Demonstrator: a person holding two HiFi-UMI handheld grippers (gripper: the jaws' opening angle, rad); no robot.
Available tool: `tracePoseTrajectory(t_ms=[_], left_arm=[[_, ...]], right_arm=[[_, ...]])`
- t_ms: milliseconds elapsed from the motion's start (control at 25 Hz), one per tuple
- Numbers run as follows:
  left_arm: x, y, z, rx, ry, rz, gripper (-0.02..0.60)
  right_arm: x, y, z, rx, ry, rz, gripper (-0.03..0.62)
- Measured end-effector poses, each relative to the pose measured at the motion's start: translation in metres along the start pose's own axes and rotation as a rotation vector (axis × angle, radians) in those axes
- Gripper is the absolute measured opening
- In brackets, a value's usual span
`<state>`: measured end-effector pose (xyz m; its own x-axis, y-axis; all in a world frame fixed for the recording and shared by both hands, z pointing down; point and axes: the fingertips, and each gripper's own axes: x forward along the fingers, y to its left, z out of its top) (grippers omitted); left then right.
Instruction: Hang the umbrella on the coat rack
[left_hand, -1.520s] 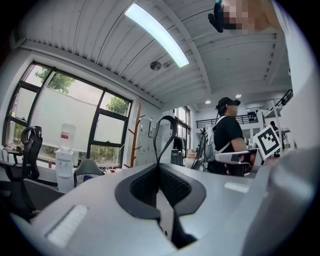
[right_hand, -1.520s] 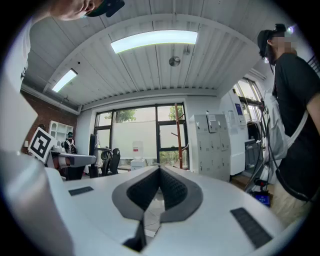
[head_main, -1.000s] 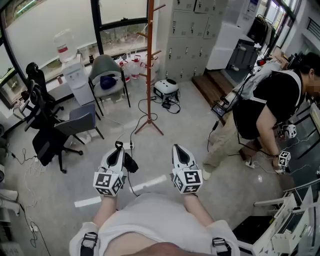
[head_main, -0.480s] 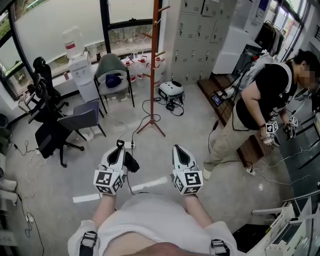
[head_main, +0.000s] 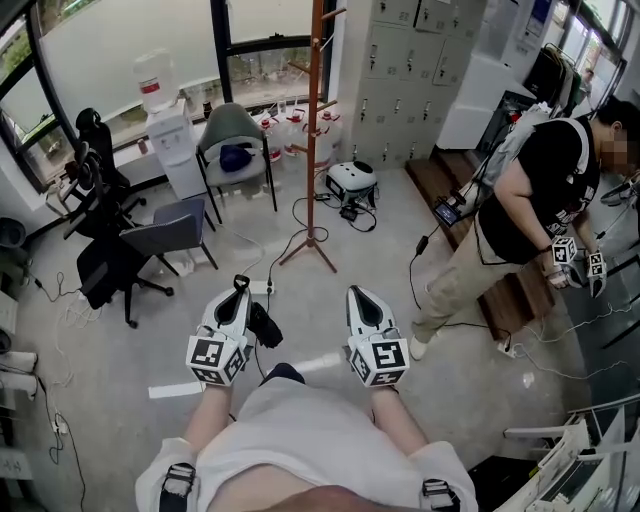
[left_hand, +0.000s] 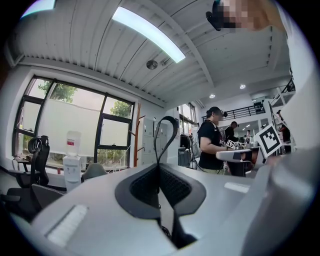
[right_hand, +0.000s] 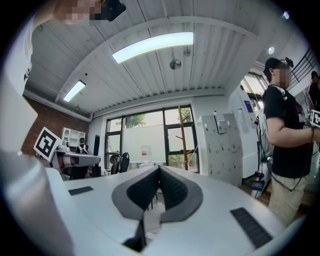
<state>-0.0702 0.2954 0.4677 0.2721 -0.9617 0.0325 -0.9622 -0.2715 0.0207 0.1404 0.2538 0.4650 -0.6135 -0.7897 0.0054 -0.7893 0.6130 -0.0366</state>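
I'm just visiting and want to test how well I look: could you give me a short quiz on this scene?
1. True or false: the right tongs hold the umbrella.
2. What rises from the shut left tongs? A) black strap loop B) white cable C) nothing
3. Is the umbrella on the coat rack yet?
Key: 1 false; 2 A; 3 no, it hangs beside the left tongs.

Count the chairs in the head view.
4: green-grey chair at the back, grey chair left of the coat rack, two black office chairs far left. More may be hidden.
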Motion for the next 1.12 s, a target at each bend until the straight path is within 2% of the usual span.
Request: tracePoseTrajectory(t_ms=[360,680,920,1120], left_arm=[[0.063,0.031,-0.008,-0.006,-0.006,-0.026,0.011],[0.163,0.095,-0.01,0.001,-0.004,-0.109,0.011],[0.232,0.154,0.0,0.021,0.001,-0.186,0.011],[0.271,0.191,-0.004,0.034,0.001,-0.213,0.011]], right_arm=[[0.056,-0.03,-0.009,-0.04,0.019,0.004,0.008],[0.166,-0.073,-0.017,-0.018,0.031,-0.059,0.008],[0.259,-0.083,-0.005,-0.027,0.021,-0.076,0.008],[0.307,-0.087,-0.008,-0.018,0.009,-0.092,0.008]])
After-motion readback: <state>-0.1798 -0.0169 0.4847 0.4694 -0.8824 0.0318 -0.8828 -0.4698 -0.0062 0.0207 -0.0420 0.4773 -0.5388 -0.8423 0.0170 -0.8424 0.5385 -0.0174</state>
